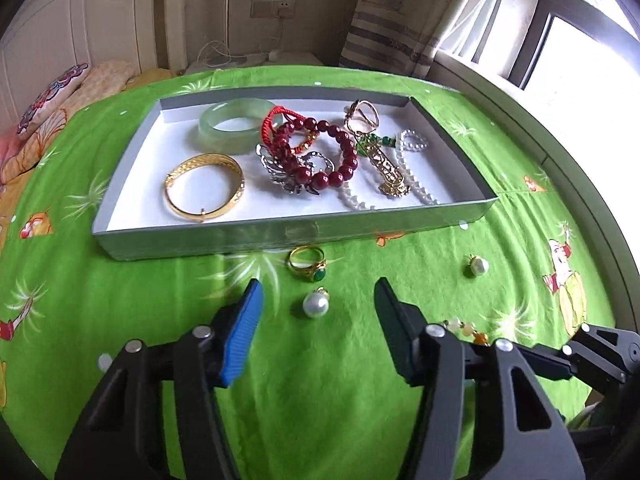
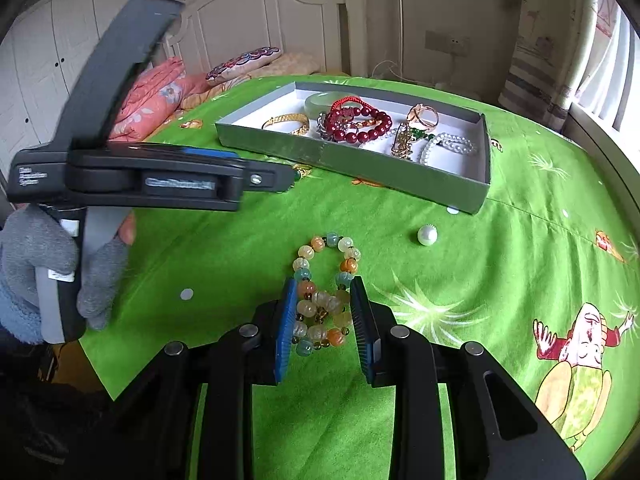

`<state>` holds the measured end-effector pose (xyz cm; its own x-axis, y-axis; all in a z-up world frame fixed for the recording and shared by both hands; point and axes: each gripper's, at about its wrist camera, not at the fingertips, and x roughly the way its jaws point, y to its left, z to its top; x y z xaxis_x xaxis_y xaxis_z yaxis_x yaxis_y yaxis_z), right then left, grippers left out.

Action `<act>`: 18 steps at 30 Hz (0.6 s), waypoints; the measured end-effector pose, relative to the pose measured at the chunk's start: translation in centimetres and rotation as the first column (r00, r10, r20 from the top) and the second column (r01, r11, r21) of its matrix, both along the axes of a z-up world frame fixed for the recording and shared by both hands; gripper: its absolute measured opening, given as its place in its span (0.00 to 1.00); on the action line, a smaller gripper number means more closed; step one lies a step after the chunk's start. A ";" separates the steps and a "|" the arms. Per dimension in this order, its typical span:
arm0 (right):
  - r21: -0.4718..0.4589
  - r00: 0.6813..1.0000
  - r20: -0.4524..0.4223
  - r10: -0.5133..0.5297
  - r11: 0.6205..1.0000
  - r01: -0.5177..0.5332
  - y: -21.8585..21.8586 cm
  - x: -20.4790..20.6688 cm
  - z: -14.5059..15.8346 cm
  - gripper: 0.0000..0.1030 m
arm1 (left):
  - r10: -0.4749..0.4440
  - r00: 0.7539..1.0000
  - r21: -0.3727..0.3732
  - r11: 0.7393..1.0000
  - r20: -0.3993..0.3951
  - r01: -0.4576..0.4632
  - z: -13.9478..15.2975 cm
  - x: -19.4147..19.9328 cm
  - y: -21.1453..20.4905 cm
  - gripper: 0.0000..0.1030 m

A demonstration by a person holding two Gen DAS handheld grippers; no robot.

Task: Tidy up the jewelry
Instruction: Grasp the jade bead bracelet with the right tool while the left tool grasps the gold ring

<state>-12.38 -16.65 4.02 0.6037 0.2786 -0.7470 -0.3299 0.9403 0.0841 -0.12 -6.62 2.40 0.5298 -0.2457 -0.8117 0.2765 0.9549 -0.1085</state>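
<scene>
A grey tray (image 1: 208,236) (image 2: 452,184) on the green cloth holds several pieces: a jade bangle (image 1: 236,124), a gold bangle (image 1: 204,188), a red bead bracelet (image 1: 320,156) and a white pearl strand (image 1: 416,176). In front of it lie a gold ring with a green stone (image 1: 308,268), a pearl (image 1: 315,305) and a second pearl (image 1: 478,266) (image 2: 427,235). My left gripper (image 1: 318,296) is open, the first pearl between its fingers. My right gripper (image 2: 324,300) is open around a pastel bead bracelet (image 2: 324,280); whether the pads touch it is unclear.
The green cartoon-print cloth (image 1: 320,400) covers a round table. The left gripper's body (image 2: 152,176), held by a gloved hand (image 2: 60,272), sits at the left of the right wrist view. A bed with pillows (image 2: 160,92) lies behind, a window (image 1: 580,32) to the right.
</scene>
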 end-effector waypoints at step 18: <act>0.092 1.000 0.006 -0.004 0.996 0.003 -2.1 -0.5 0.4 0.19 | -0.035 0.993 0.103 0.994 0.109 0.024 0.0 -1.0 -0.9 0.20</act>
